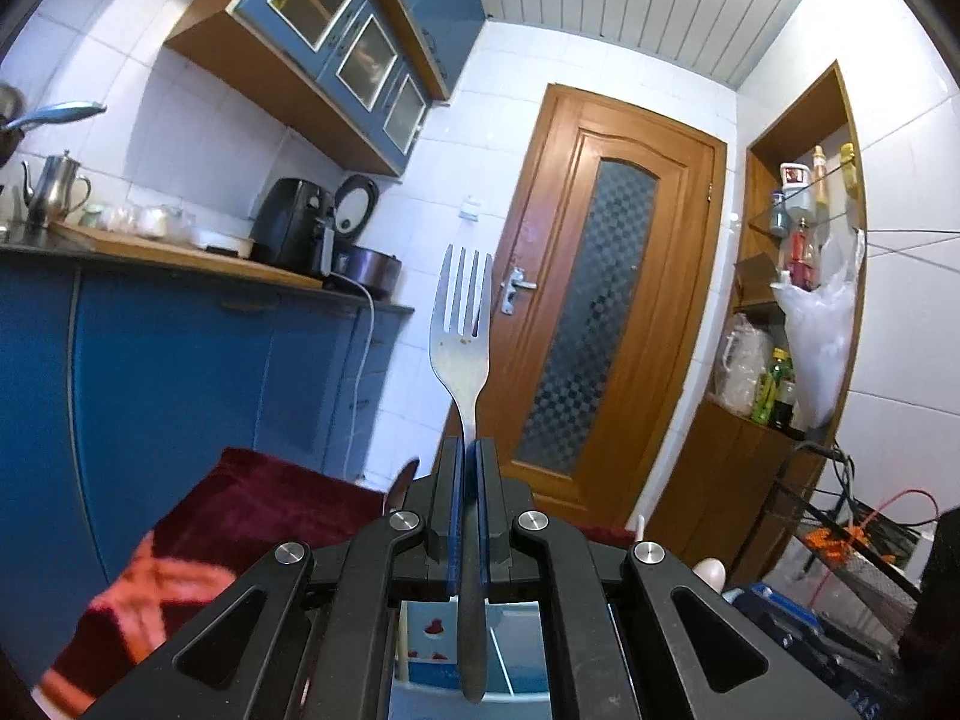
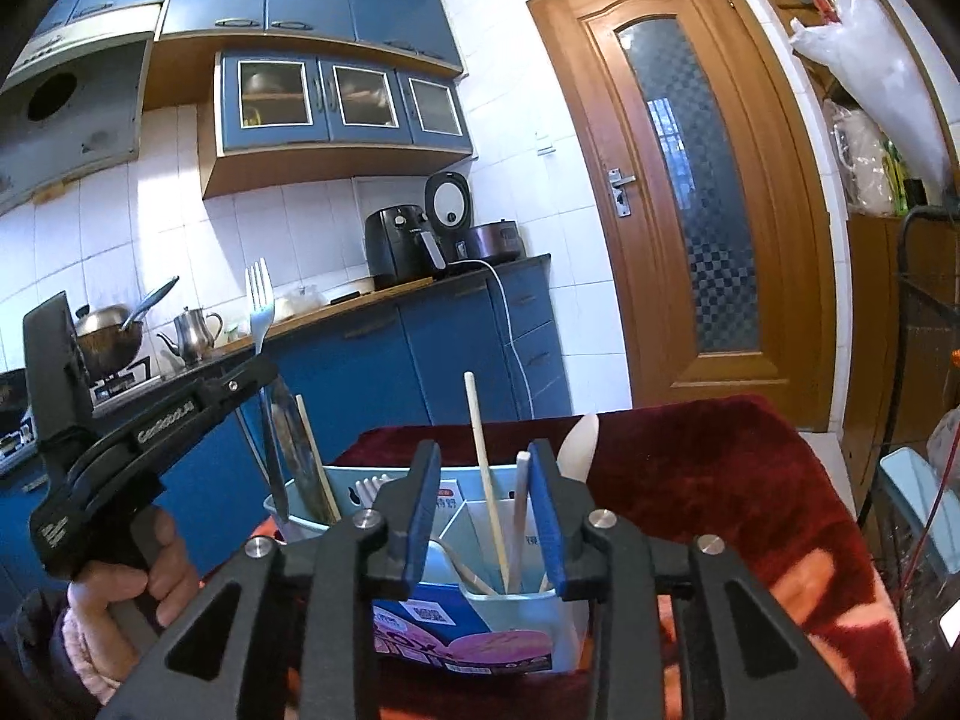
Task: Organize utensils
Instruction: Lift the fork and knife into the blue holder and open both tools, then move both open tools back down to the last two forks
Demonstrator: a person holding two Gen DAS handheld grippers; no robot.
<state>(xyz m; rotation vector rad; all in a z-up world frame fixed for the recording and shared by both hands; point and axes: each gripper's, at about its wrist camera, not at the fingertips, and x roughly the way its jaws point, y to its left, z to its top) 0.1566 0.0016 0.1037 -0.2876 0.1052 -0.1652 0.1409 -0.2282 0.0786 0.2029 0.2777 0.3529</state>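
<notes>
My left gripper (image 1: pixel 470 450) is shut on a steel fork (image 1: pixel 462 324), held upright, tines up, over a light blue utensil holder (image 1: pixel 522 648). In the right wrist view the left gripper (image 2: pixel 255 369) holds the fork (image 2: pixel 260 306) above the holder's left compartment (image 2: pixel 300 519), where a knife (image 2: pixel 294 438) and a chopstick stand. My right gripper (image 2: pixel 483 510) is open and empty, its pads on either side of chopsticks (image 2: pixel 485 468) standing in the holder's right compartment (image 2: pixel 516 600). A pale spoon (image 2: pixel 576 438) stands behind the right pad.
The holder stands on a table under a dark red cloth (image 2: pixel 720 468). A blue and pink box (image 2: pixel 444 630) leans at its front. Blue kitchen cabinets (image 2: pixel 372 372) with appliances lie behind, and a wooden door (image 2: pixel 690 192) to the right.
</notes>
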